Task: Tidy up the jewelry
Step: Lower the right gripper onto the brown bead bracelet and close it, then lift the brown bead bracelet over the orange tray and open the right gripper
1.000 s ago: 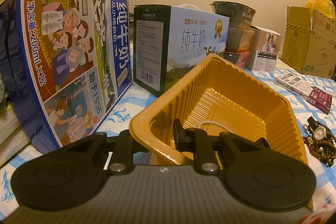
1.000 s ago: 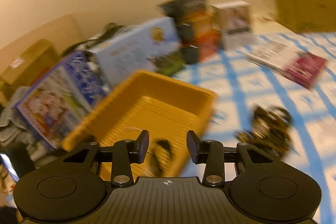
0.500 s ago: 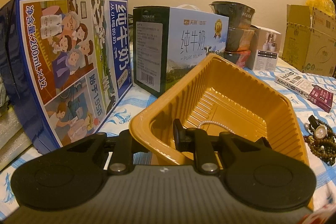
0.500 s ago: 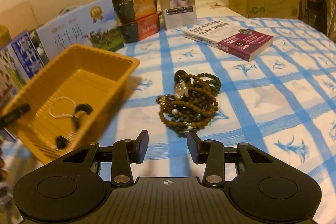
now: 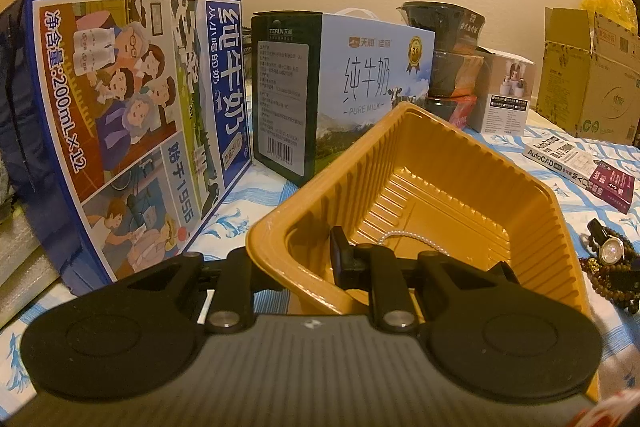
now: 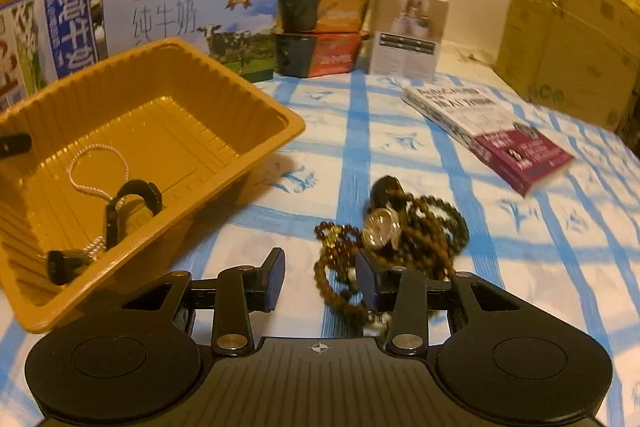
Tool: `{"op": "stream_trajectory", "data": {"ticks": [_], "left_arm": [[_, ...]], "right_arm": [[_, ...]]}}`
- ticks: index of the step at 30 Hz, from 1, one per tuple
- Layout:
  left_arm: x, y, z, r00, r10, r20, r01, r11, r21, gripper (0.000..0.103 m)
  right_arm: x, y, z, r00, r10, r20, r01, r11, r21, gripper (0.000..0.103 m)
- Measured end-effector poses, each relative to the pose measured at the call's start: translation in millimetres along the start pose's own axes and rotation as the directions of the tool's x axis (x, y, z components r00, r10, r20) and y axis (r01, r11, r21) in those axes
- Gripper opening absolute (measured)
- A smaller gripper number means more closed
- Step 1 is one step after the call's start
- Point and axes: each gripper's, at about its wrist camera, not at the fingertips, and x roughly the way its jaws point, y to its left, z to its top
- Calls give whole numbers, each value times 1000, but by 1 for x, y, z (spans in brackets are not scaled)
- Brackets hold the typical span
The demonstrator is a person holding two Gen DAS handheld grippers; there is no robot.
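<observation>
Left wrist view: the fingers (image 5: 344, 259) of the left gripper (image 5: 296, 267) are clamped on the near wall of the yellow tray (image 5: 532, 223), one finger outside the wall and one inside. The tray is tipped up on the blue-checked table (image 5: 256, 203). A thin pearl chain (image 5: 404, 237) lies on the tray floor. To the right of the tray, a watch (image 5: 610, 249) rests on a heap of brown bead strands (image 5: 612, 283). Behind stand a blue milk carton box (image 5: 132, 123), a white milk box (image 5: 360, 83), stacked bowls (image 5: 448, 47) and a book (image 5: 580, 169). This view matches the frame one second earlier; tray and grip are unchanged.

Right wrist view: the fingers (image 6: 276, 279) of the right gripper (image 6: 320, 283) stand at a moderate gap, holding nothing. The right finger overlaps the near edge of the bead strands (image 6: 404, 239); contact cannot be confirmed. The watch (image 6: 382, 223) sits on top of the heap, on the table (image 6: 520, 247) just right of the tray (image 6: 224, 87). Inside the tray lie the pearl chain (image 6: 100, 167) and a dark band (image 6: 132, 203). Compared with half a second earlier, the gripper has dropped closer to the heap, which now lies right at the fingertips rather than ahead of them.
</observation>
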Motion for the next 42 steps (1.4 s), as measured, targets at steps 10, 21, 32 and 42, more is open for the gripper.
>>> {"op": "stream_trajectory", "data": {"ticks": [10,21,32,42], "left_arm": [[5,1,1,1000,-8,0,8,1000,7,18],[8,0,3,1000,-10,4,10,1000,19,19],[8,0,3,1000,-11,5,11,1000,21,19],[7,0,2,1000,-11,7,11,1000,28,19]], "right_arm": [[34,0,3,999,-26,-30,23,995,-92,33],[57,7,7,996,-70,-54,57,975,-215,24],[39,4,5,999,-38,-34,32,987,-158,6],[-28,-7,30,996,48,75,-49,999,11,6]]}}
